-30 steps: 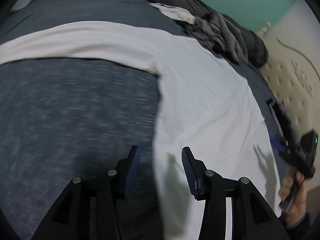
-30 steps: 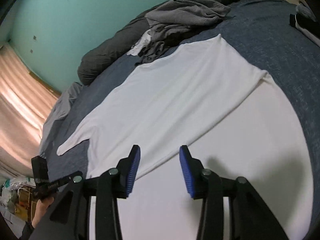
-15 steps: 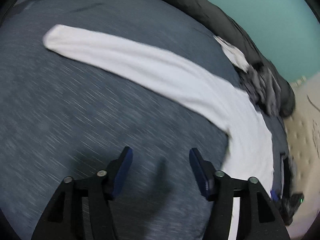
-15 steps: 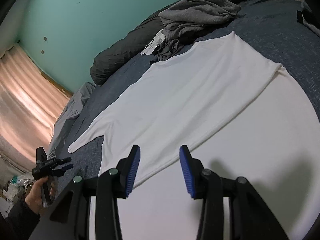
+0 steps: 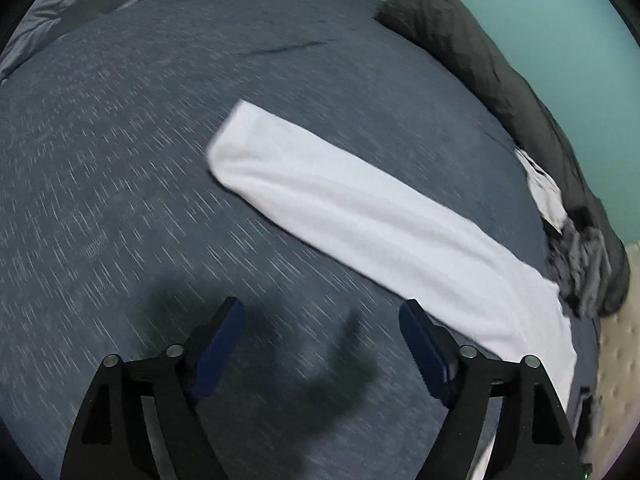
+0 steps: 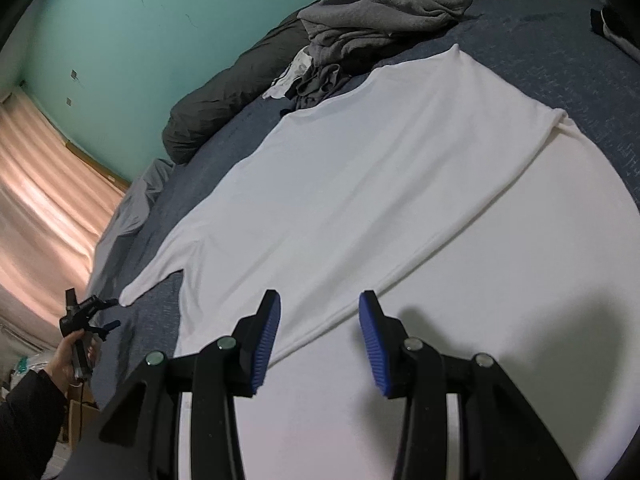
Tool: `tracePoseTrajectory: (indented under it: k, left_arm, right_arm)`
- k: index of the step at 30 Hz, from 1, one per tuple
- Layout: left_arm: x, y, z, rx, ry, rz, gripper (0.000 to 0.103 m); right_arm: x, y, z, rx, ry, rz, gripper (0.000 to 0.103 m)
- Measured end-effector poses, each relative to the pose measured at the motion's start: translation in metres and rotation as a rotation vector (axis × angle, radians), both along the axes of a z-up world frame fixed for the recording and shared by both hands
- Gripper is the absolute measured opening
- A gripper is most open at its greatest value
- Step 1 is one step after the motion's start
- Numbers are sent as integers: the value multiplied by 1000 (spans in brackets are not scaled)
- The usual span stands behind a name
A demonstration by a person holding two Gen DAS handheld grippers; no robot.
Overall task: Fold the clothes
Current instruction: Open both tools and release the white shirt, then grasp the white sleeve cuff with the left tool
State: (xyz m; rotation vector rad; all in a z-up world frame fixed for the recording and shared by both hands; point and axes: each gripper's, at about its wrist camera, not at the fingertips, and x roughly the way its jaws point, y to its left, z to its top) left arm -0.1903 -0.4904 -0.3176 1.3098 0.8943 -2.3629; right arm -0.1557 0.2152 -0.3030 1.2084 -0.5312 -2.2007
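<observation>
A white long-sleeved shirt [image 6: 360, 184] lies spread flat on the dark blue bedspread [image 6: 560, 60], one side folded over its body. Its long sleeve [image 5: 360, 208] stretches across the bedspread [image 5: 100, 180] in the left wrist view, cuff at the far end. My left gripper [image 5: 322, 318] hovers open over bare bedspread, just short of the sleeve, with nothing between its fingers. In the right wrist view that left gripper [image 6: 106, 314] shows small near the cuff, held by a hand. My right gripper [image 6: 319, 316] stands open above the shirt's near part, empty.
A heap of grey clothes [image 6: 380, 28] and a dark rolled duvet [image 6: 224, 92] lie along the teal wall. The duvet [image 5: 500, 80] also borders the bed in the left wrist view. A light grey sheet [image 6: 132, 208] hangs by the pink curtain [image 6: 40, 200].
My left gripper has swung away from the shirt's body out along the sleeve toward the cuff, and its jaws have spread wider. The right gripper has barely moved.
</observation>
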Motion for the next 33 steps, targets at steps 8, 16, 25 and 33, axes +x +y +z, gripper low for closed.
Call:
tracePoseTrajectory:
  k: [8, 16, 25, 33]
  left_arm:
    - [-22, -31, -11, -12, 6, 56, 84]
    - [-31, -53, -23, 6, 27, 104, 84]
    - [-38, -53, -23, -38, 73, 107, 55]
    - [-45, -52, -24, -40, 76, 88, 11]
  right_arm:
    - [1, -4, -1, 35, 12, -5, 56]
    - [3, -10, 1, 49, 23, 10, 56]
    - [3, -14, -6, 62, 8, 21, 56]
    - [3, -15, -7, 59, 1, 25, 56]
